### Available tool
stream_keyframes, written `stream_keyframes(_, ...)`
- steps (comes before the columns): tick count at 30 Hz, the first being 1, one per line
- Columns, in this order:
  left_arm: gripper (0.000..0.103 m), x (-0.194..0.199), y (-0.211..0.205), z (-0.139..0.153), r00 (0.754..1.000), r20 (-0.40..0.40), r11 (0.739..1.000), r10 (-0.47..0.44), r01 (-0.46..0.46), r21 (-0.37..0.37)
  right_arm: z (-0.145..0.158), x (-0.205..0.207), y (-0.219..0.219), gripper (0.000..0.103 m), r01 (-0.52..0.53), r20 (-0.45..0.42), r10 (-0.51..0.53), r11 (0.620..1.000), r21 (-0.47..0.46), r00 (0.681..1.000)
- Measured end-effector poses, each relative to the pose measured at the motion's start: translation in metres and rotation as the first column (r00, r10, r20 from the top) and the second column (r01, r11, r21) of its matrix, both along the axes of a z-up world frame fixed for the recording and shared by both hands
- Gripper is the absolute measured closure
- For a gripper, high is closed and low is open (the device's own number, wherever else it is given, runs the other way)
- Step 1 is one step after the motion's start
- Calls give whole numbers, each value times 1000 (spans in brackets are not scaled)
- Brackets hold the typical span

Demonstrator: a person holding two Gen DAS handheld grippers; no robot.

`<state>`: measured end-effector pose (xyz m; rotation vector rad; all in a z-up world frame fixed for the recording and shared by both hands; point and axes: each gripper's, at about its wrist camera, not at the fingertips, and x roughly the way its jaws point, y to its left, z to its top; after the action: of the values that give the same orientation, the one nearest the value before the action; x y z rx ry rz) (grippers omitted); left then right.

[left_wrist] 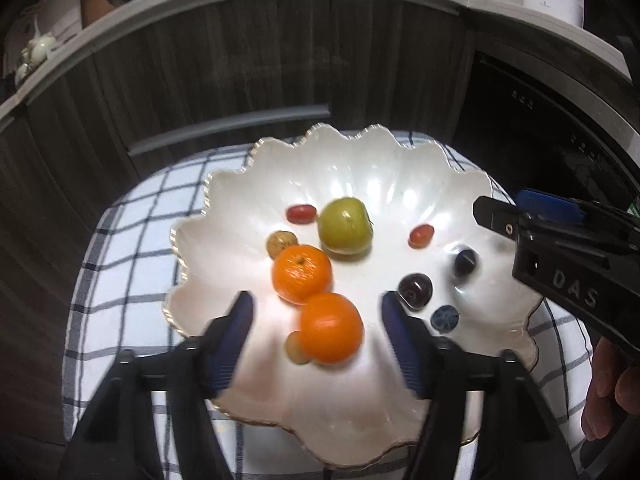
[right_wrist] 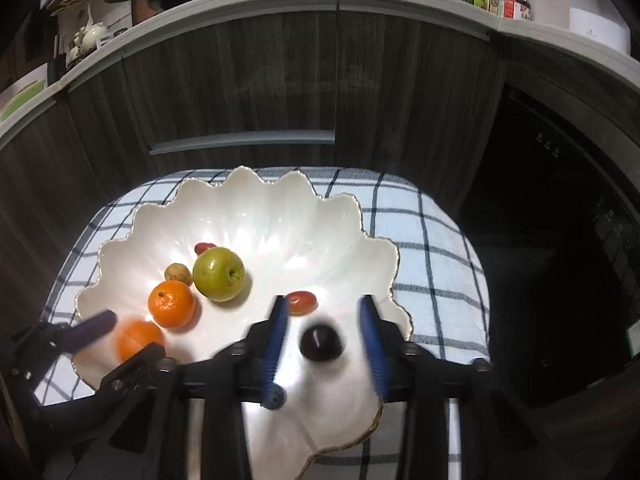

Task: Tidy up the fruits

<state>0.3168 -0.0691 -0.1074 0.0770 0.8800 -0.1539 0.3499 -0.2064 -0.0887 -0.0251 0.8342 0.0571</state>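
Your left gripper (left_wrist: 316,312) hangs over the near side of the bowl (left_wrist: 400,184), its blue pads spread wide with the near orange (left_wrist: 331,328) lying between them, a clear gap on both sides, so nothing is pinched. That orange looks blurred in both views and rests on the bowl floor, touching the far orange (left_wrist: 302,274) just behind it. A small tan fruit (left_wrist: 297,347) peeks out from under the near orange's left edge, and another tan fruit (left_wrist: 282,243) sits just behind the far orange. The green apple (left_wrist: 346,226) stands upright near the middle of the bowl, with one red tomato (left_wrist: 300,213) just to its left and a second tomato (left_wrist: 421,235) to its right, apart from it. Your right gripper (right_wrist: 326,338) is over the right side of the bowl, jaws also apart, and a dark plum (right_wrist: 322,343) lies between the pads without either one pressing on it; it too is blurred. In the left view a second dark fruit (left_wrist: 465,261) sits nearer the right rim, and a small blue ridged piece (left_wrist: 444,318) lies close to the near rim. The bowl, white with a scalloped gold edge, rests on a checked cloth (left_wrist: 132,240). Part of your hand (left_wrist: 612,392) shows at the right edge of the left view, behind the right gripper's body. Dark cabinet doors (right_wrist: 260,80) stand behind the table.
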Motion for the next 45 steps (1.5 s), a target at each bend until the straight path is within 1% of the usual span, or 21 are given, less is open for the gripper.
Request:
stream_keyframes(1, 30, -1, 1, 2, 1000, 4, 1000, 4, -4, -1, 3, -2, 0, 43, 4, 14, -4, 1000, 0, 1000)
stream_keyframes(2, 30, -2, 3, 5, 1000, 7, 1000, 8, -8, -3, 5, -4, 0, 37, 8, 24, -8, 1000, -1, 1000)
stream_keyframes(4, 26, -3, 5, 7, 1000, 11, 1000, 16, -16, 1, 9, -7, 0, 31, 17, 40, -17, 1000, -4, 999)
stream_keyframes(8, 9, -7, 11, 14, 999, 31, 999, 38, -38, 1, 16, -12, 0, 28, 32, 55, -31, 999, -19, 998)
stream_keyframes(9, 7, -9, 12, 16, 998, 39, 999, 44, -44, 3, 18, -13, -1, 28, 40, 60, -39, 999, -26, 997)
stream_keyframes(18, 4, -28, 18, 33, 995, 78, 998, 59, -60, 5, 35, -32, -2, 26, 71, 89, -69, 997, -17, 994)
stream_keyframes(22, 2, -40, 19, 43, 994, 98, 998, 55, -58, 24, 45, -47, 0, 26, 76, 110, -74, 997, -18, 991)
stream_keyframes(28, 1, -62, 28, 61, 988, 135, 997, 70, -71, 7, 63, -71, 5, 26, 73, 147, -70, 997, -14, 987)
stream_keyframes(34, 0, -91, 37, 78, 980, 176, 996, 94, -94, -6, 79, -100, 12, 26, 66, 184, -61, 998, -21, 981)
stream_keyframes(37, 0, -109, 40, 84, 974, 198, 994, 107, -109, 0, 85, -117, 14, 19, 73, 202, -69, 997, -12, 977)
stream_keyframes(45, 0, -153, 50, 90, 965, 225, 991, 136, -134, -23, 94, -157, 17, 18, 75, 233, -70, 997, -15, 970)
